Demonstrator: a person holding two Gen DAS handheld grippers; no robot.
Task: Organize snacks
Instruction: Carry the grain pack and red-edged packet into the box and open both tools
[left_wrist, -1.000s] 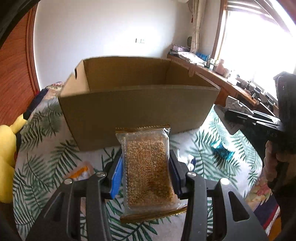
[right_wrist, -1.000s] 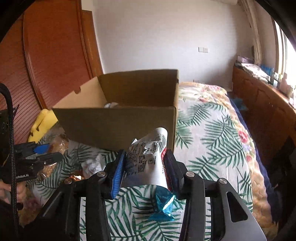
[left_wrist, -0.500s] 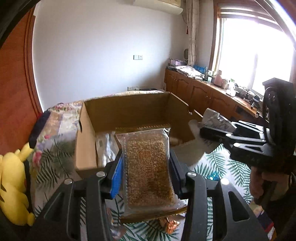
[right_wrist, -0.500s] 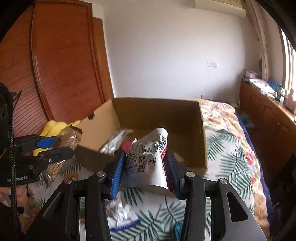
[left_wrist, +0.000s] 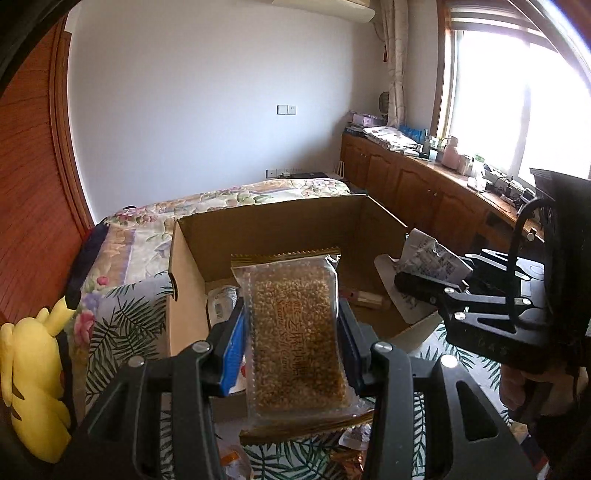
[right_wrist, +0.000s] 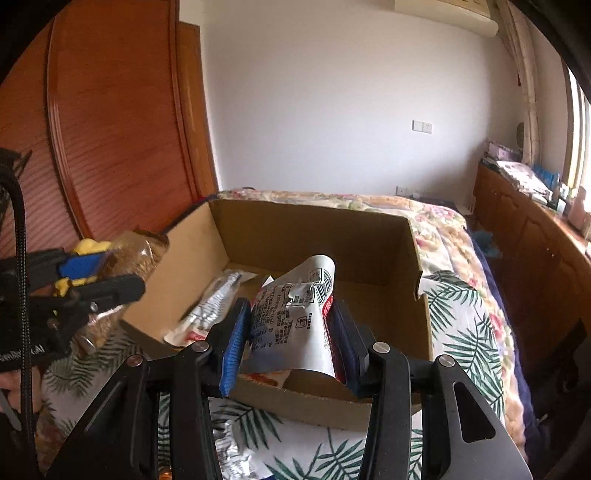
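left gripper (left_wrist: 291, 343): clamped on clear grain-bar packet (left_wrist: 295, 332), held upright over the near edge of the cardboard box (left_wrist: 280, 229); packet hides part of the box floor. right gripper (right_wrist: 291, 336): clamped on crumpled white printed pouch (right_wrist: 295, 314), over the box's near wall. silver packet (right_wrist: 210, 302) inside the box, print unreadable. bedspread (right_wrist: 465, 332) beneath, partly cut off.

I am in a home bedroom: a bed (right_wrist: 461, 295) under a palm-leaf and floral cover fills the floor, wooden cabinets (left_wrist: 417, 188) run along the window (left_wrist: 517, 92) beside it, a wardrobe door (right_wrist: 110, 122) stands behind it.
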